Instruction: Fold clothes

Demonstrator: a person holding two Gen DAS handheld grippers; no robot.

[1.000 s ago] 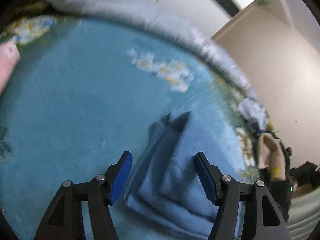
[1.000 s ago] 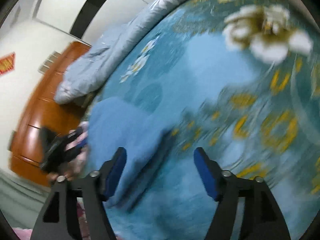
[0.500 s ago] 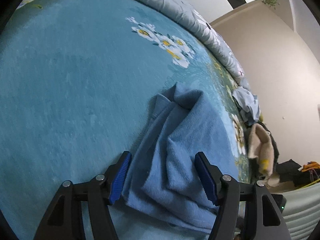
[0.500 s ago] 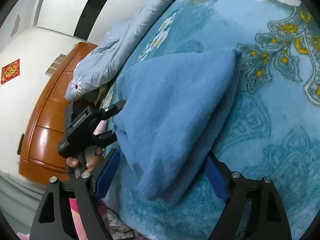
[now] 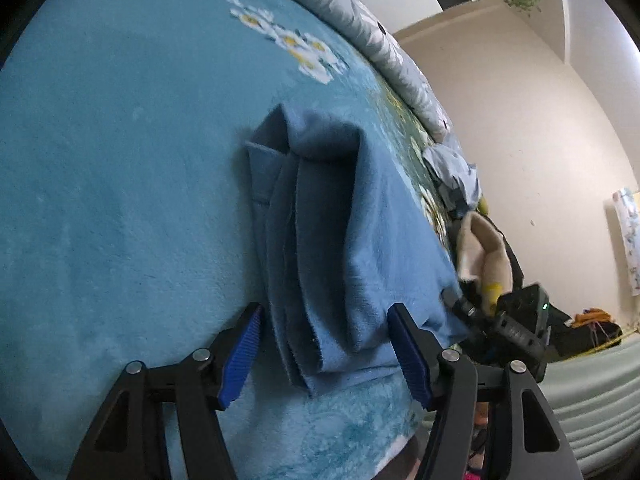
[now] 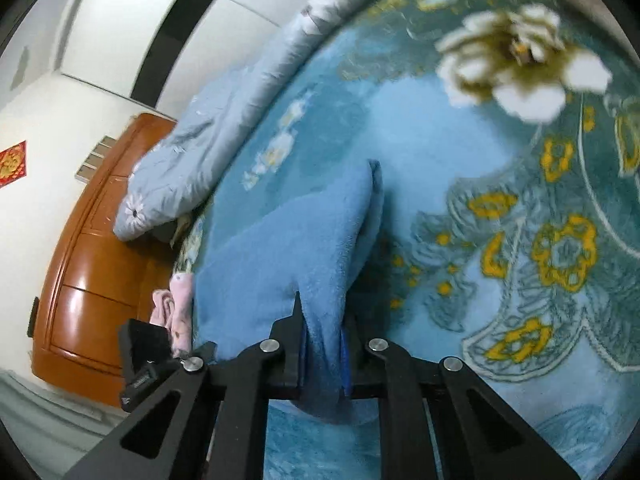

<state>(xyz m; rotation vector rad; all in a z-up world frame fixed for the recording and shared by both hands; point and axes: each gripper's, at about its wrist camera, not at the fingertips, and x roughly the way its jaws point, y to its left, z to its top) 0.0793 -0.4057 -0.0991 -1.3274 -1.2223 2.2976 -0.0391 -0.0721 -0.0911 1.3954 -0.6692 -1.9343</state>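
The right tool (image 6: 323,354) is clamping the near edge of the blue fleece garment (image 5: 340,240) lying part-folded on the bed's blue floral blanket (image 5: 120,160) — the left tool (image 5: 326,354) is straddling the opposite edge, jaws apart. Next, probably: closing left, then folding.

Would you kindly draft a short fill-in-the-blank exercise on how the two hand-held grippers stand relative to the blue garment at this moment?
1. The right hand-held gripper is ____ on the blue garment.
2. The left hand-held gripper stands ____, its pads either side of the folded edge.
3. The garment lies on a teal ____ with white flowers.

Missing words: shut; open; blanket
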